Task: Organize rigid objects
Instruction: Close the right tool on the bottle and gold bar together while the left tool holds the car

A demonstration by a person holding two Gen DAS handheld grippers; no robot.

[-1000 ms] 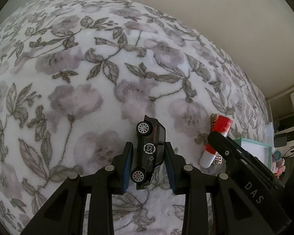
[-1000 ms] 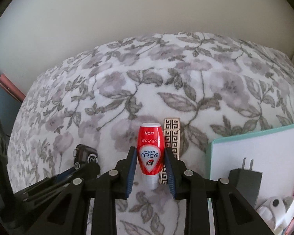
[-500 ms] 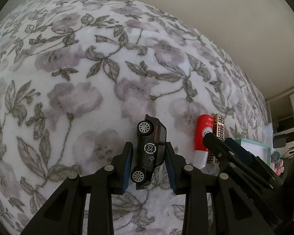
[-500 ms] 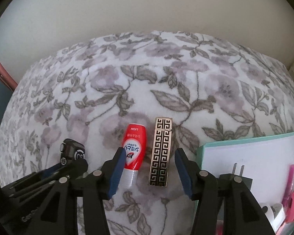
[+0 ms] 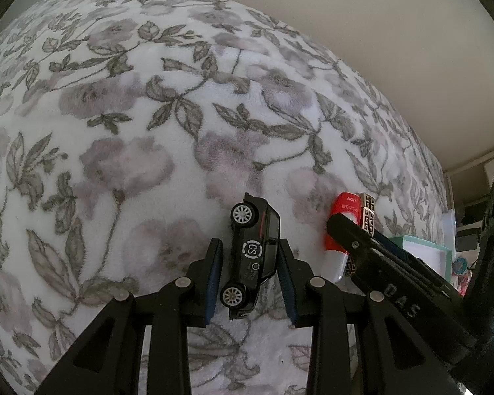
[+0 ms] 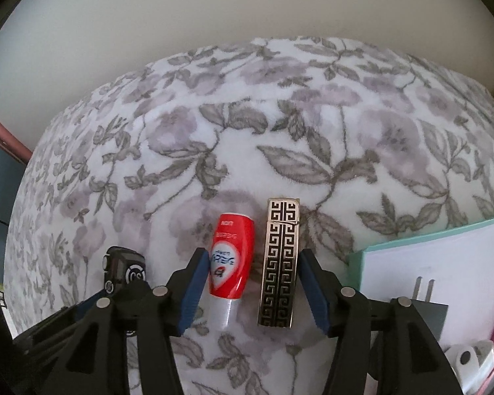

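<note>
Right gripper point(image 6: 248, 288), jaws opening, straddles red tube point(image 6: 232, 263) and patterned bar point(image 6: 280, 263), both lying lengthwise on the blanket point(image 6: 280, 131); left gripper point(image 5: 249, 275) clamps toy car point(image 5: 252, 253) just leftward.

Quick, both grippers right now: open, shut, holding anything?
Left gripper: shut on the black toy car.
Right gripper: jaws opening, gripping nothing; red tube and patterned gold case lie between them.
</note>
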